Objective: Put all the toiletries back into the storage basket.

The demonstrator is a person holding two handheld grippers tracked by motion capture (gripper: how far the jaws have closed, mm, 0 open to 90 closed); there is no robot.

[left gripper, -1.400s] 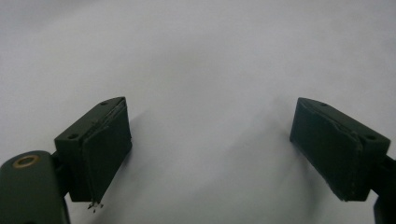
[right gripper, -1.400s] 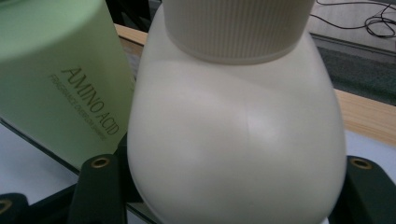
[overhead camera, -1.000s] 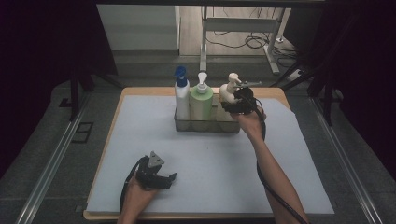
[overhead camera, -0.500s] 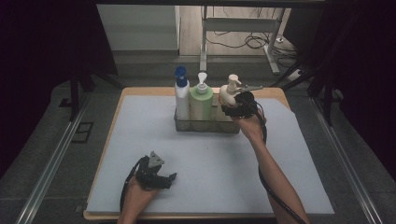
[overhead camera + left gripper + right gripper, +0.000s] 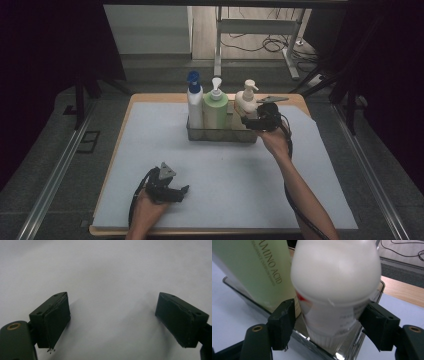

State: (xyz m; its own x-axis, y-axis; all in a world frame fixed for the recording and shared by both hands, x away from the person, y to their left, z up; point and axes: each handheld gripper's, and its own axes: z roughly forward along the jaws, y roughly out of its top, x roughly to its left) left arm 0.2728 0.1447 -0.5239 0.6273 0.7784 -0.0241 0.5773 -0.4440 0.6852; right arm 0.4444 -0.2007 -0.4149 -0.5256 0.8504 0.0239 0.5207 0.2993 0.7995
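Right gripper (image 5: 327,325) first: its jaws sit on either side of the cream pump bottle (image 5: 335,287), and in the right gripper view there's a sliver of gap on both sides, so the pads aren't pressing on it. They've just been opening, with the bottle between them. So it's released, not gripped.

That cream bottle stands upright in the clear caddy (image 5: 220,134), at the caddy's right end. Just beside it, in the middle of the caddy, is the green pump bottle (image 5: 215,107), and at the caddy's left end there's the white bottle with the blue cap (image 5: 194,100). In the high view the right gripper (image 5: 250,122) hangs at the caddy's right end, level with the cream bottle's (image 5: 246,102) body.

Left gripper (image 5: 112,322) is wide open with nothing between its jaws, just the pale mat (image 5: 110,272) under it. In the high view it (image 5: 181,191) rests on the mat (image 5: 225,170) well apart from the caddy, on the person's side and off to the left.
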